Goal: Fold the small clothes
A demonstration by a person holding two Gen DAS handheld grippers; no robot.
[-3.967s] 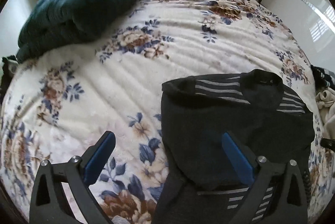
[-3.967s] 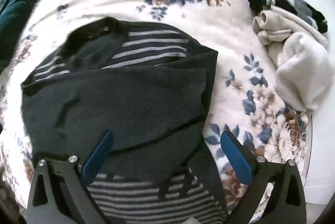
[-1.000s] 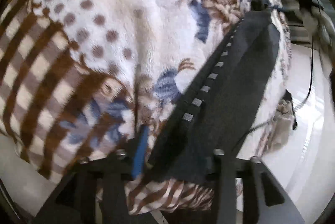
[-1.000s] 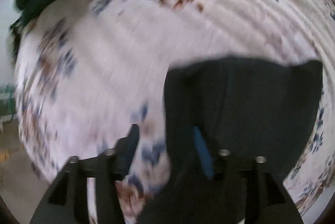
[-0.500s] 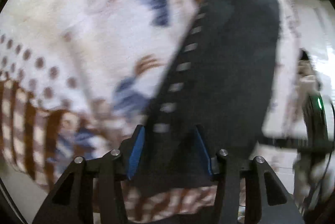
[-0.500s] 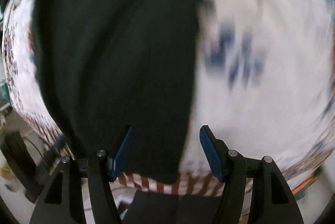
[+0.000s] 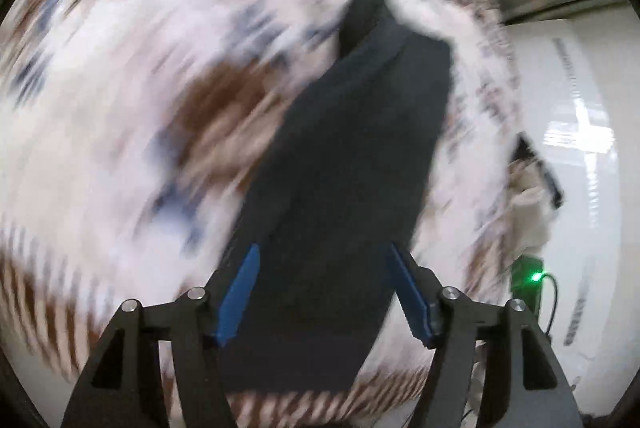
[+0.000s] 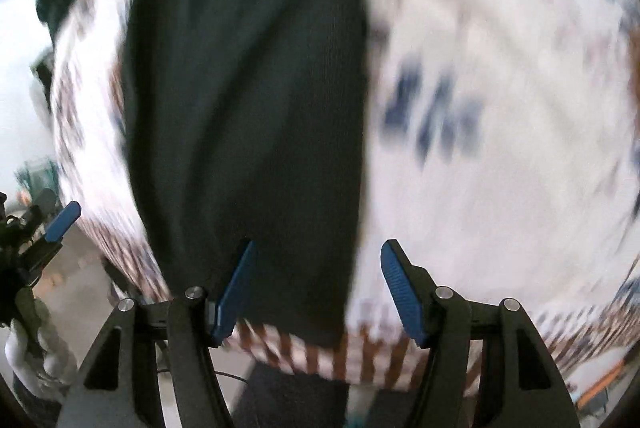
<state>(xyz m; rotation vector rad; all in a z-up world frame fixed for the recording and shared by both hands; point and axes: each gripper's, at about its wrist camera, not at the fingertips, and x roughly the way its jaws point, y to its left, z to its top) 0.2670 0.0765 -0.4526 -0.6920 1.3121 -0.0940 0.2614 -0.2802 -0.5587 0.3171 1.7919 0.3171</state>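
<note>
Floral bedding point(image 7: 132, 76) fills both wrist views, badly smeared by motion, with a brown striped border along its near edge where the bed drops to the floor. Your dark garment point(image 7: 352, 164) lies on that bedding as a long, narrow band running away from the striped border, so it looks already folded lengthwise; whether its far end is folded too, you cannot tell through the blur. Your left gripper point(image 7: 322, 290) has its jaws spread wide over the garment's near end, holding nothing. Your right gripper point(image 8: 316, 288) is likewise parted and empty, straddling the garment's point(image 8: 248, 88) right edge close to the border. Judging from this, the side folds are done and what remains is folding the band across its length into a compact packet, then dealing with the pale clothes point(image 7: 528, 204) beyond the garment's right side.
</note>
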